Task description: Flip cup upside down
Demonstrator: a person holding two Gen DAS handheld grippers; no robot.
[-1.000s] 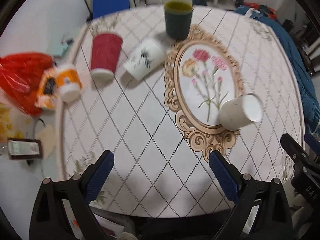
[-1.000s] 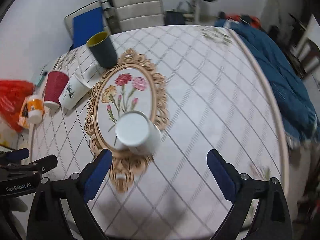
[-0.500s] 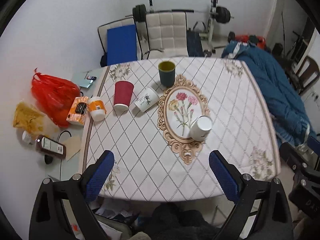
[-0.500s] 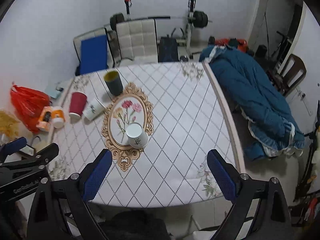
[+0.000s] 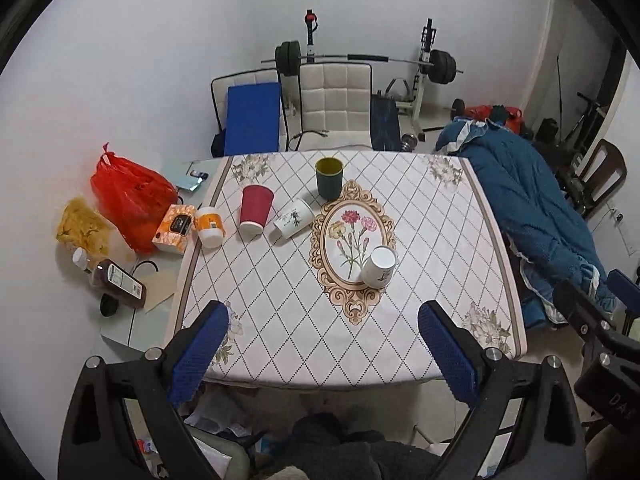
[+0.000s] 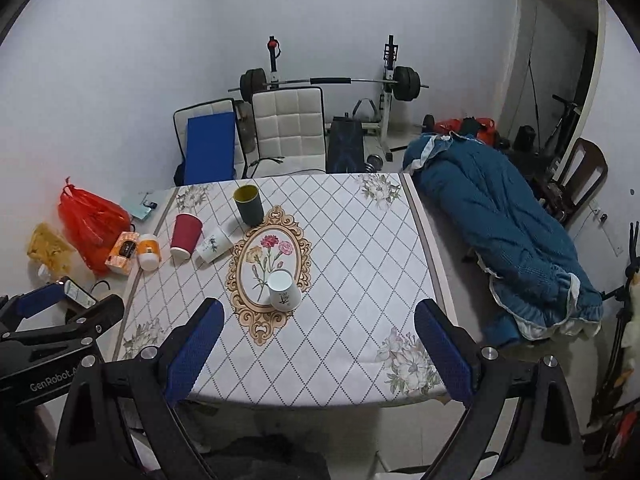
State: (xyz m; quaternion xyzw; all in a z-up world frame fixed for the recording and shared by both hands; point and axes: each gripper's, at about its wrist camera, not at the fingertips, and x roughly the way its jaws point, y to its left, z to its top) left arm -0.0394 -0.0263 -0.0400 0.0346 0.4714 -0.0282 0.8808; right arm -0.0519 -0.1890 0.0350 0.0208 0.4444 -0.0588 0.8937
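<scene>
Left wrist view: the left gripper (image 5: 322, 346) hangs above the tabletop (image 5: 280, 292), jaws spread wide and empty. A white cup (image 5: 379, 267) stands upside down on the floral oval. Right wrist view: the right gripper (image 6: 318, 344), jaws wide and empty, faces the same white cup (image 6: 283, 291), base up.

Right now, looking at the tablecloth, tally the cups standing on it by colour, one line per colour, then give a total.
White cups: 2, the white cup on the floral oval and the white cup beside the red one.
Red cups: 1, the red cup.
Dark green cups: 1, the dark green cup.
Total: 4 cups.
</scene>
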